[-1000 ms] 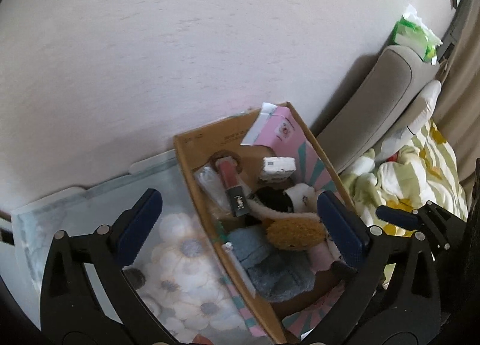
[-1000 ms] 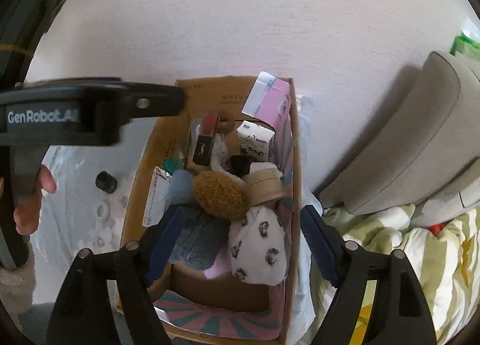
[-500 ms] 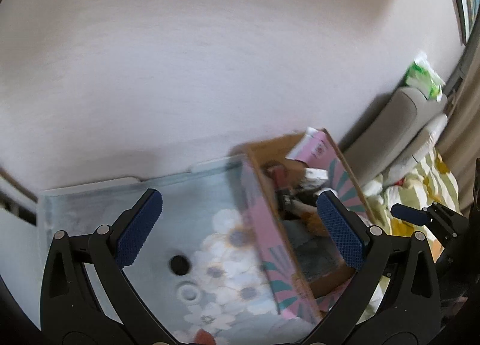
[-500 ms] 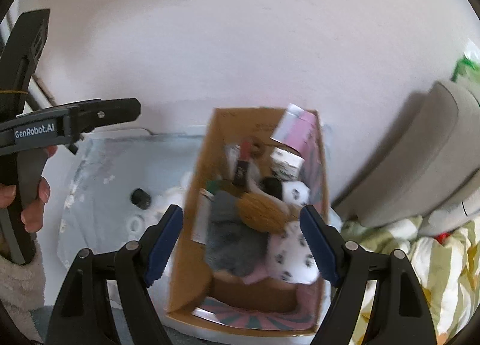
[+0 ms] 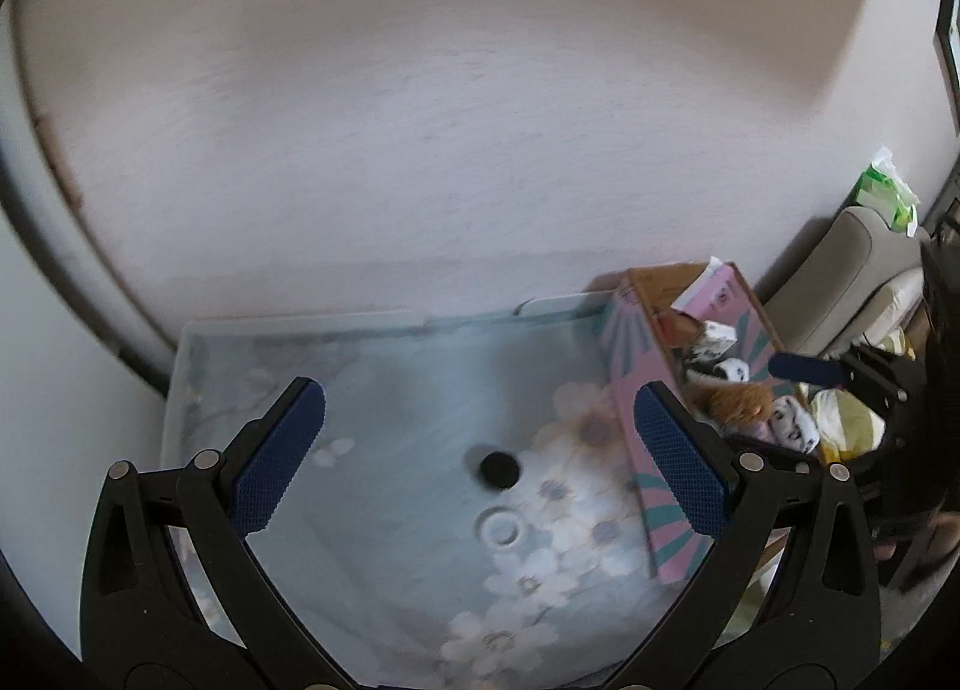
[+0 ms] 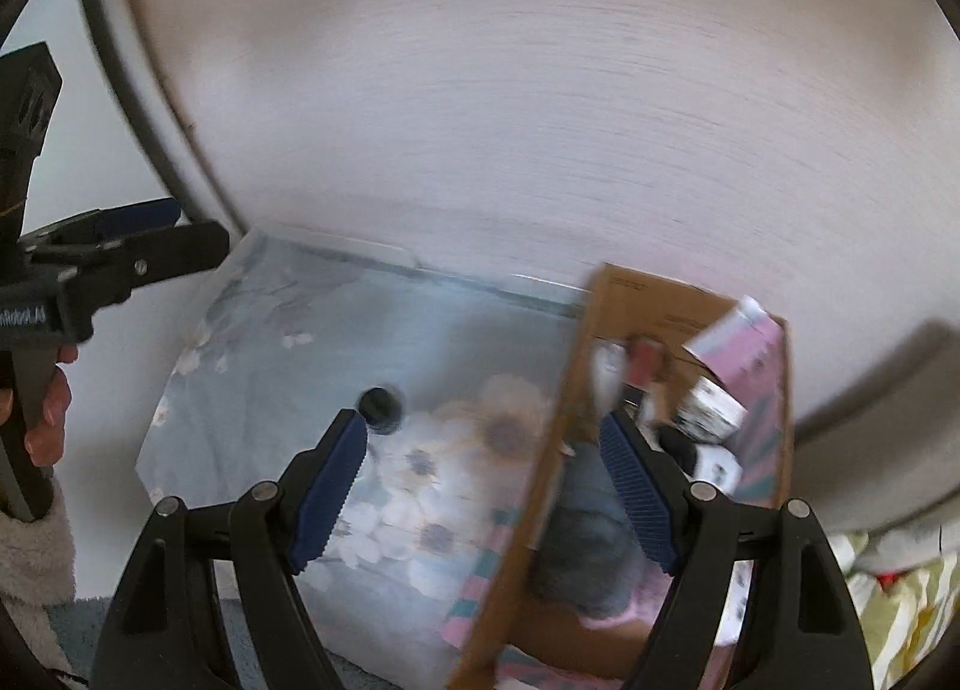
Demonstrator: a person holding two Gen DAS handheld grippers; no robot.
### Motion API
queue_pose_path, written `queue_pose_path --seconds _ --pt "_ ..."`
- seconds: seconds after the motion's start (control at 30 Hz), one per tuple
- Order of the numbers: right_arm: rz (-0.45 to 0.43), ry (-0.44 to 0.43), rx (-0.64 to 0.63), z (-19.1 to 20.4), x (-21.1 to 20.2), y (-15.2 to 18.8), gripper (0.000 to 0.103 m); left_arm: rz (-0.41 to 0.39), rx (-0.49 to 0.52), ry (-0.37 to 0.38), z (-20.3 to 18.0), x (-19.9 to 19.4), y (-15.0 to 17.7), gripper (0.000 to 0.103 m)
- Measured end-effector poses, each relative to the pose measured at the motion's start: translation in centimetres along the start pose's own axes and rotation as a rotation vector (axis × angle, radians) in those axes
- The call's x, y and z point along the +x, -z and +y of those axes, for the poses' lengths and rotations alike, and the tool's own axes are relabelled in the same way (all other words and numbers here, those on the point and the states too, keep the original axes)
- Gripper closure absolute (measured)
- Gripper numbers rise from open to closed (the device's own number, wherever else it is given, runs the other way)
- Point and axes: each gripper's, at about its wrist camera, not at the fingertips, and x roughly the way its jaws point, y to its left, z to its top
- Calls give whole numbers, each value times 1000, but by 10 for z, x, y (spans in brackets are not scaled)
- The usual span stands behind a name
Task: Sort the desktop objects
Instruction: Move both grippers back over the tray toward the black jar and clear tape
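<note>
Both my tools, left tool (image 5: 480,450) and right tool (image 6: 483,486), hang released and empty; reaching blurred, I could knock the black cap (image 5: 498,469) off the tabletop (image 5: 390,390).

pale blue floral-print tabletop (image 5: 384,384), small round black cap (image 5: 499,469), pink-and-teal striped brown cardboard box (image 5: 651,486), blue-padded black jaws, green packet (image 5: 887,197)

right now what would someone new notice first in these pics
The cardboard box crammed with soft toys and small packages, at the right end of the floral mat. Next, the small black round thing alone mid-mat, a pale ring just in front of it. Both tongs, left and right, frame the views, open and empty.
</note>
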Motion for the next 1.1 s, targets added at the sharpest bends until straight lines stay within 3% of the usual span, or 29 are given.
queue_pose_path --seconds 0.23,0.4,0.63,0.87,1.1 --pt "46 -60 -125 28 27 -17 26 34 27 5 13 4 44 0" --pt "136 -111 -253 42 66 -21 26 80 60 46 6 38 87 2" --pt "271 -213 -432 61 139 -11 32 115 15 125 6 98 142 9" --pt "366 -233 -526 77 184 1 40 127 -6 142 8 132 161 14" --pt "420 -250 -540 82 200 1 54 143 17 134 2 147 162 31"
